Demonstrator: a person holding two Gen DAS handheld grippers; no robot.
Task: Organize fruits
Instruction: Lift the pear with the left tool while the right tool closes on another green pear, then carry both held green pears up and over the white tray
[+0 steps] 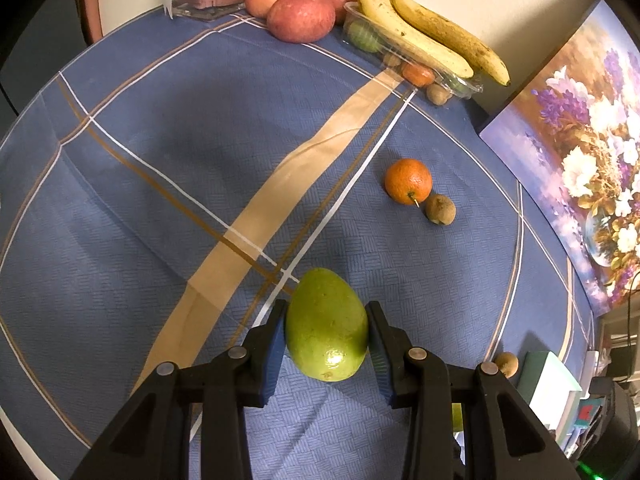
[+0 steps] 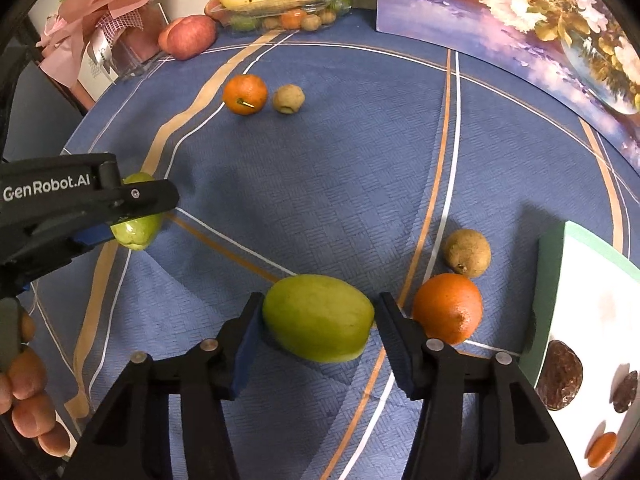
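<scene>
i see a blue plaid cloth (image 1: 160, 184) over the tabletop, a flower painting (image 1: 580, 168) leaning at its edge, and a pink ribboned gift (image 2: 100, 20) behind.

You are working in a home, at a dining-style tabletop (image 1: 160, 168) covered with a blue cloth crossed by tan and white stripes. A flower painting (image 2: 520, 20) leans against the plain wall at the far edge. A gift bouquet wrapped in pink paper and ribbon (image 2: 100, 20) stands in one corner. Loose apples (image 1: 300, 16), bananas (image 1: 432, 28) on a clear plastic tray and scattered small fruit give it a lived-in, household look
</scene>
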